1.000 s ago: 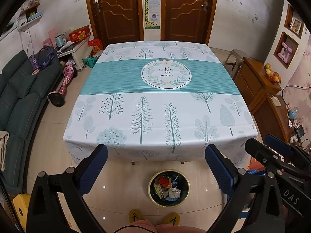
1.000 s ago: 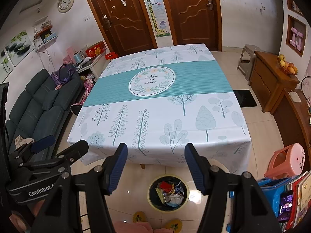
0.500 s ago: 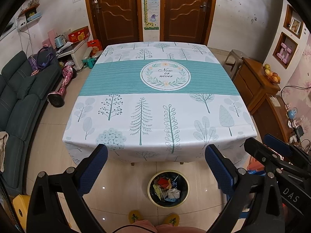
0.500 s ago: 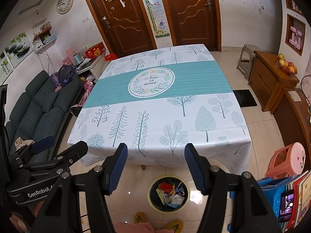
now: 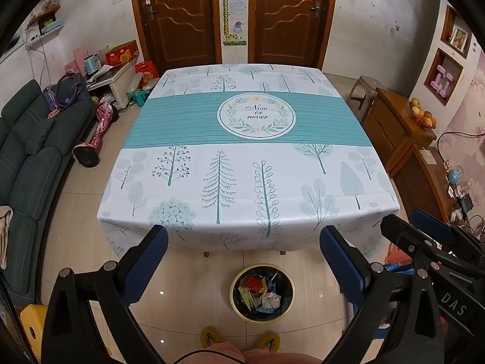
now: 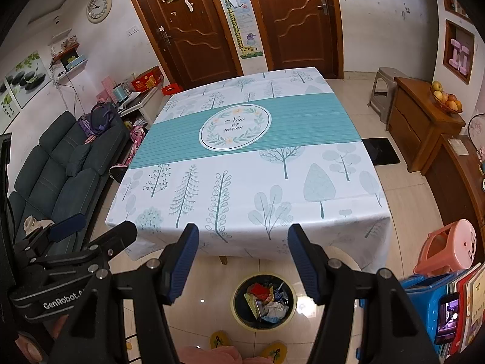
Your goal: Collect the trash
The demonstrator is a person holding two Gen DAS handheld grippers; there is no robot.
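Both tools, left (image 5: pixel 242 251) and right (image 6: pixel 242 250), gape empty above the bin (image 5: pixel 262 292) (already full of wrappers); worktop (image 5: pixel 242 157) shows no trash. Best scan floor w/ tools held wide before reaching.

Home living-dining room. Dark sofa (image 6: pixel 60 176) along the left wall, cloth-covered dining table (image 6: pixel 251 176) mid-floor, 2 wooden doors (image 6: pixel 188 24) behind. Wall clock (image 6: pixel 99 7), child's height chart (image 6: pixel 239 15), fruit bowl (image 6: pixel 447 98) on a wooden cabinet.
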